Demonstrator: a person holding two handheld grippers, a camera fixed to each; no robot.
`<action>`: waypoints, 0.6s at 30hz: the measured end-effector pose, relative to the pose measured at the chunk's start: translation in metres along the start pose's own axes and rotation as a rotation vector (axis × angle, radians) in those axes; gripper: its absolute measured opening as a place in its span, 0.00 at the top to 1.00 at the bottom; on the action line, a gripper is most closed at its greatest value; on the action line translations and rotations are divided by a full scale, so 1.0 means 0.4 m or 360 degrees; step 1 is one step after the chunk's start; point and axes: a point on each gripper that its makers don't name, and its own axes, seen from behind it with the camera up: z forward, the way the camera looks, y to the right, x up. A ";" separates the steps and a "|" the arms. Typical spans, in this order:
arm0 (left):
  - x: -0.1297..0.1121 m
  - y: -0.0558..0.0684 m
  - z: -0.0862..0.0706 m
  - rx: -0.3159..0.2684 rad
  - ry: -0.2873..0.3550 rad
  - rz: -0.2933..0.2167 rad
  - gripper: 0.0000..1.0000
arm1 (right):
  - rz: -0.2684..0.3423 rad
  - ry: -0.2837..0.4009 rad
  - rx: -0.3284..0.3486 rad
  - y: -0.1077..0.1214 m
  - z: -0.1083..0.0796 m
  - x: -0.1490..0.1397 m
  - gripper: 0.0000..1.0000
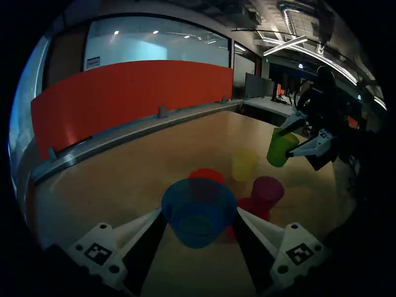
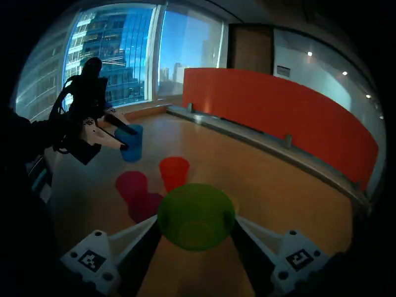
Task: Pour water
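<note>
Between the fingers of the left gripper (image 1: 199,217) sits a translucent blue cup (image 1: 198,198), both fingers pressed against its sides and its open mouth facing the camera. Whether it holds water cannot be told. Just behind it on the wooden table (image 1: 123,173) stand a red cup (image 1: 207,174), a yellow cup (image 1: 244,164) and a magenta cup (image 1: 267,190), near one another and upright. Farther off to the right, the right gripper (image 1: 283,143) holds a green cup (image 1: 278,150) clamped between its fingers, raised above the table. Beyond the table edge runs a metal rail (image 1: 148,123), with an orange wall panel (image 1: 128,94) behind it. In the right gripper view, the right gripper (image 2: 196,221) grasps the green cup (image 2: 196,213) with a finger on each side, mouth toward the camera. Past it the red cup (image 2: 173,172) and the magenta cup (image 2: 132,186) stand on the table (image 2: 277,188). At the left, the left gripper (image 2: 131,139) clenches the blue cup (image 2: 133,148) above the table, with tall windows (image 2: 114,54) behind it.
</note>
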 end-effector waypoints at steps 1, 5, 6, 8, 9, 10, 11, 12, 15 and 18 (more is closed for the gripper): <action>0.007 0.001 -0.008 0.0004 0.0011 0.0006 0.15 | -0.0006 0.0018 0.0001 -0.004 -0.003 0.012 0.10; 0.034 0.003 -0.036 0.0017 0.0054 0.0013 0.15 | -0.0029 0.0086 0.0007 -0.022 -0.014 0.054 0.10; 0.040 0.003 -0.042 0.0019 0.0064 0.0012 0.15 | -0.0035 0.0103 0.0009 -0.027 -0.016 0.065 0.10; 0.052 0.004 -0.055 0.0020 0.0084 0.0008 0.14 | -0.0042 0.0145 0.0009 -0.036 -0.019 0.086 0.10; 0.057 0.004 -0.062 0.0020 0.0093 0.0006 0.15 | -0.0045 0.0165 0.0009 -0.041 -0.021 0.096 0.10; 0.061 0.005 -0.067 0.0021 0.0100 0.0008 0.15 | -0.0046 0.0184 0.0011 -0.045 -0.022 0.105 0.10; 0.065 0.006 -0.071 0.0022 0.0105 0.0010 0.15 | -0.0046 0.0201 0.0012 -0.049 -0.023 0.113 0.10; 0.069 0.007 -0.076 0.0023 0.0111 0.0011 0.15 | -0.0046 0.0218 0.0013 -0.053 -0.024 0.122 0.10; 0.078 0.009 -0.086 0.0032 0.0123 0.0026 0.15 | -0.0041 0.0271 0.0009 -0.061 -0.025 0.145 0.10; 0.084 0.013 -0.095 0.0038 0.0137 0.0036 0.15 | -0.0035 0.0323 0.0004 -0.067 -0.029 0.169 0.10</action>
